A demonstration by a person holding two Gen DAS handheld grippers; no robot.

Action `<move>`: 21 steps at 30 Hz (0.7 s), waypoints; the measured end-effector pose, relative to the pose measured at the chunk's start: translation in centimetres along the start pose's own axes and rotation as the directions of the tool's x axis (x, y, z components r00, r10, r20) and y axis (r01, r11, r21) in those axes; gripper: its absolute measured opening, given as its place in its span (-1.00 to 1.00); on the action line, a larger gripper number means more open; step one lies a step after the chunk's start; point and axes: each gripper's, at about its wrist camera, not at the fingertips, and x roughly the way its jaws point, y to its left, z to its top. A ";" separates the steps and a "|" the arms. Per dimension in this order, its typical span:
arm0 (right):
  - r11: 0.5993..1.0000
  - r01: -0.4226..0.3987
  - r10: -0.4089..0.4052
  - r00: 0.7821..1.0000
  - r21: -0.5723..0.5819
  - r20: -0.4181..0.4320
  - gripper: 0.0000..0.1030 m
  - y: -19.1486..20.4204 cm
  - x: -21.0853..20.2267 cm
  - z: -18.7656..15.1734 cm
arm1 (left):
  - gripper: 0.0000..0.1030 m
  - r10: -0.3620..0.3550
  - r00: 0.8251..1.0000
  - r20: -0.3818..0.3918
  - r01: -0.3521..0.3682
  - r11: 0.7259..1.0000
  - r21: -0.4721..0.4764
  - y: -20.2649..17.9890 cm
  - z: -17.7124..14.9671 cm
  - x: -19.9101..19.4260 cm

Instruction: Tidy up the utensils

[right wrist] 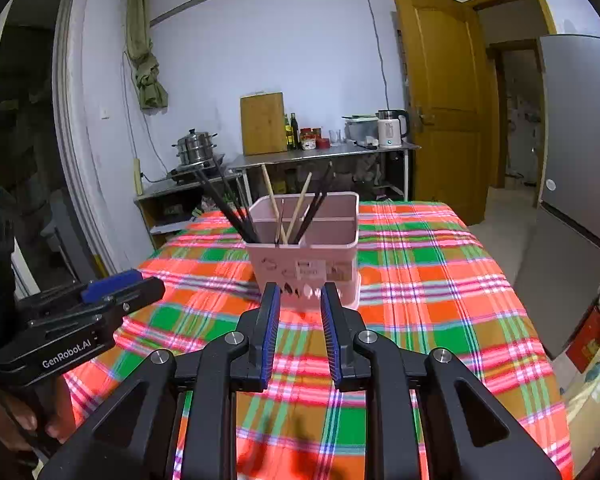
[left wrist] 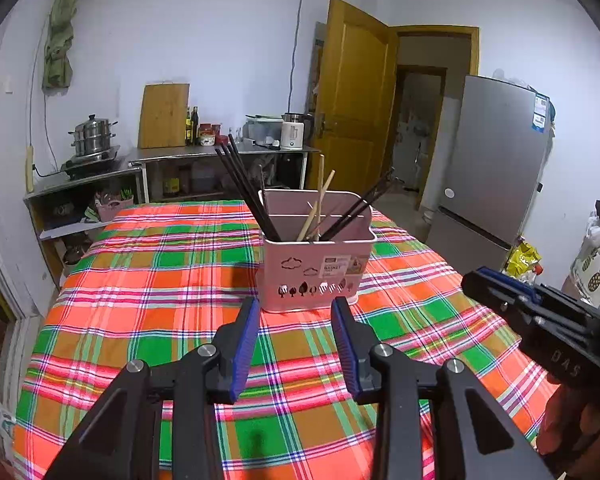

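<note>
We held our left tongs (left wrist: 296, 304) over the checked cloth (left wrist: 160, 264) on the worktop. Their blue pads stood apart, and nothing was between them. Only cloth showed in the gap.

Our right tongs (right wrist: 300, 292) were beside them, also over the cloth. Their pads stood a little apart too, closer together than the left ones. They held nothing.

The pink basket (left wrist: 316, 272) stood upright on the cloth, just past the tips of both tongs and not touching them. It had walls inside that split it into parts. A white label was stuck on its front, with little tree shapes cut out below it.

Dark chopsticks (left wrist: 246, 188) leaned out of the left part of the basket. Light wooden chopsticks (left wrist: 320, 196) stood in the middle. More dark chopsticks (left wrist: 360, 208) leaned to the right.

Behind the worktop we saw a metal counter (left wrist: 220, 152) by the wall. A steel pot (left wrist: 92, 136), a wooden board (left wrist: 164, 116), some bottles and a white kettle (left wrist: 292, 134) were on it. A yellow door (left wrist: 352, 100) stood open, and a grey fridge (left wrist: 492, 168) was on the right.
</note>
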 end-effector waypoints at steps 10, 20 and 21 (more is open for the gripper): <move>1.000 0.011 -0.011 1.000 -0.024 -0.023 -0.58 0.1 -0.3 -2.3 | -0.29 0.001 1.000 0.000 -0.001 1.000 0.012 -0.9 -1.4 -0.1; 1.000 0.007 -0.008 1.000 -0.024 -0.028 -0.57 0.4 -0.3 -2.7 | -0.29 0.004 1.000 -0.003 -0.004 1.000 0.012 -1.0 -1.7 -0.1; 1.000 0.007 -0.008 1.000 -0.024 -0.030 -0.57 0.4 -0.2 -2.7 | -0.29 0.003 1.000 -0.003 -0.003 1.000 0.012 -1.0 -1.8 -0.1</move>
